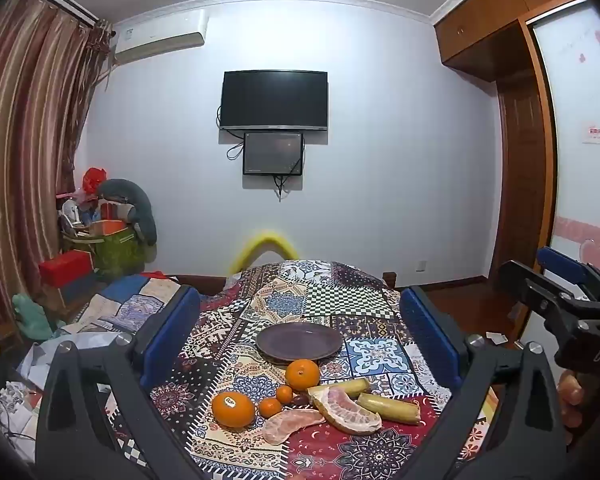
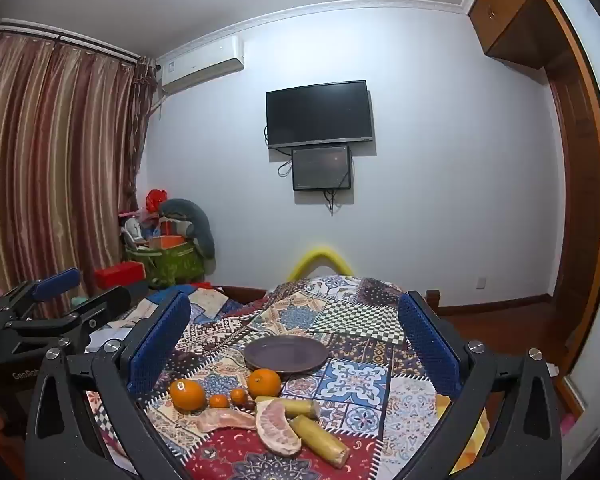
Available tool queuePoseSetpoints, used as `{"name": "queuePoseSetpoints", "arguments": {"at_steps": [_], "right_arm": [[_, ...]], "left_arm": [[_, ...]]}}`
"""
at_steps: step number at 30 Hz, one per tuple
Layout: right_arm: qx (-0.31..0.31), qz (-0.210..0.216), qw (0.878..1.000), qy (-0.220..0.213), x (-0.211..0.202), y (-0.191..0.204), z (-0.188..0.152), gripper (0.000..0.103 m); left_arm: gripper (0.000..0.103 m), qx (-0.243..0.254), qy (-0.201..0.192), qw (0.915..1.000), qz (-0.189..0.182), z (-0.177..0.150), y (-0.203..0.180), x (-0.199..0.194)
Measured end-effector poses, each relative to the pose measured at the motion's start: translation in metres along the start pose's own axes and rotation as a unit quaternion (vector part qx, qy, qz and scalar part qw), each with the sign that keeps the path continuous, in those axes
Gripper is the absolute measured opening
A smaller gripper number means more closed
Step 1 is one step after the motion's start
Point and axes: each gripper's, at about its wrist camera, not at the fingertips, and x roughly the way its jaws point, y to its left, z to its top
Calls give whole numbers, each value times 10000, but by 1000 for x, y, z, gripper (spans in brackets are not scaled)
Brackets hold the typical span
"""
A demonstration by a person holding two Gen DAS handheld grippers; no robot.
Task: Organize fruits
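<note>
A dark purple plate [image 1: 299,341] [image 2: 286,353] sits bare on the patterned tablecloth [image 1: 340,300]. In front of it lie two oranges [image 1: 233,409] [image 1: 302,374], two small tangerines [image 1: 269,407], two pomelo segments [image 1: 346,404] [image 1: 290,424] and two yellow-green sugarcane pieces [image 1: 388,408]. They show in the right wrist view too: stickered orange [image 2: 187,395], pomelo segment [image 2: 278,426], sugarcane piece [image 2: 320,440]. My left gripper [image 1: 300,340] is open and empty above the fruit. My right gripper [image 2: 296,344] is open and empty, beside it on the right [image 1: 556,296].
The table drops off at the left, right and far edges. A yellow chair back [image 1: 266,246] stands behind the table. Boxes and bags [image 1: 100,248] pile up in the left corner by the curtain. A wooden wardrobe [image 1: 520,120] stands at the right.
</note>
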Motion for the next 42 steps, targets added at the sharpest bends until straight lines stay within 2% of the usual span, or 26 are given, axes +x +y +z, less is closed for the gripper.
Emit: {"name": "queuePoseSetpoints", "arguments": {"at_steps": [16, 42], "right_arm": [[129, -56, 9999, 43, 0, -2, 0, 103], [143, -15, 9999, 64, 2, -5, 0, 103]], "left_arm": [[101, 9, 33, 10000, 11, 1, -6, 1], [102, -75, 59, 10000, 3, -1, 4, 4]]}}
